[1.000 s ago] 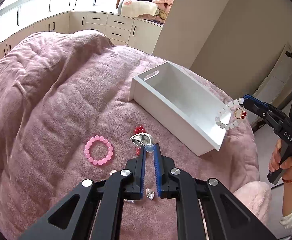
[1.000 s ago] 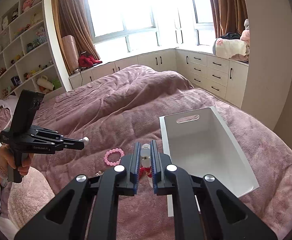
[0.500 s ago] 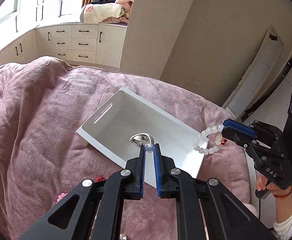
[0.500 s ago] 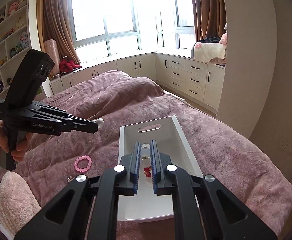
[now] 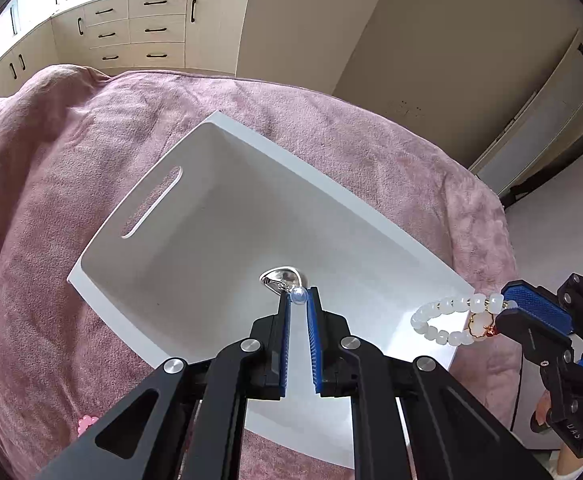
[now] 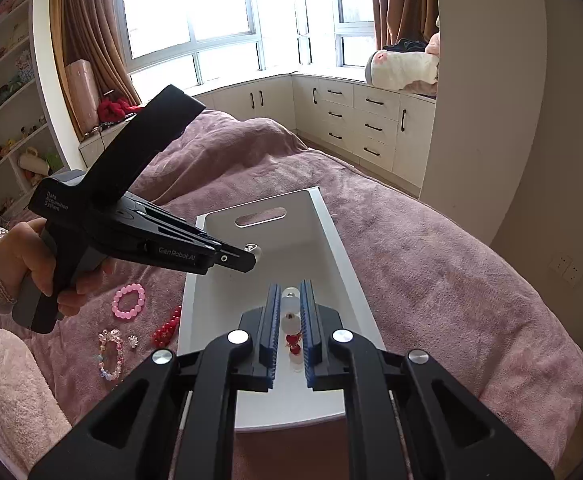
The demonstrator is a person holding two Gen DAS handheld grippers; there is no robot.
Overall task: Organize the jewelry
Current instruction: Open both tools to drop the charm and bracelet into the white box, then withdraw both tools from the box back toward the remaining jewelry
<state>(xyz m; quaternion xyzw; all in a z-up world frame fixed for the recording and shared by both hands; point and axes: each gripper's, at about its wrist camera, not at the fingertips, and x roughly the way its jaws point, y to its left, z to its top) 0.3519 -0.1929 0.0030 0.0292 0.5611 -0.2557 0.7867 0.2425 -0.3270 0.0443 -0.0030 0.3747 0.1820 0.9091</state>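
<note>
A white bin (image 5: 227, 121) lies empty on the pink blanket. My left gripper (image 5: 298, 298) hangs over the bin's inside, shut on a silver pendant (image 5: 281, 277) with a pale blue bead; the right wrist view shows this gripper (image 6: 251, 255) above the bin's left rim. My right gripper (image 6: 290, 290) is shut on a white bead bracelet (image 6: 290, 307) with a red charm, over the bin's near end (image 6: 291, 420). From the left wrist view the bracelet (image 5: 447, 316) dangles from the right gripper (image 5: 505, 312) beside the bin's right corner.
Left of the bin on the blanket (image 6: 431, 264) lie a pink bead bracelet (image 6: 129, 300), a red bead bracelet (image 6: 167, 326), a pastel crystal bracelet (image 6: 109, 354) and a small clear piece (image 6: 132, 341). A fluffy pink cushion (image 6: 11, 400) sits at the bed's near left edge.
My left gripper has carried the pendant from above the loose jewelry across to over the bin. My right gripper has moved in over the bin's near end with the bracelet.
</note>
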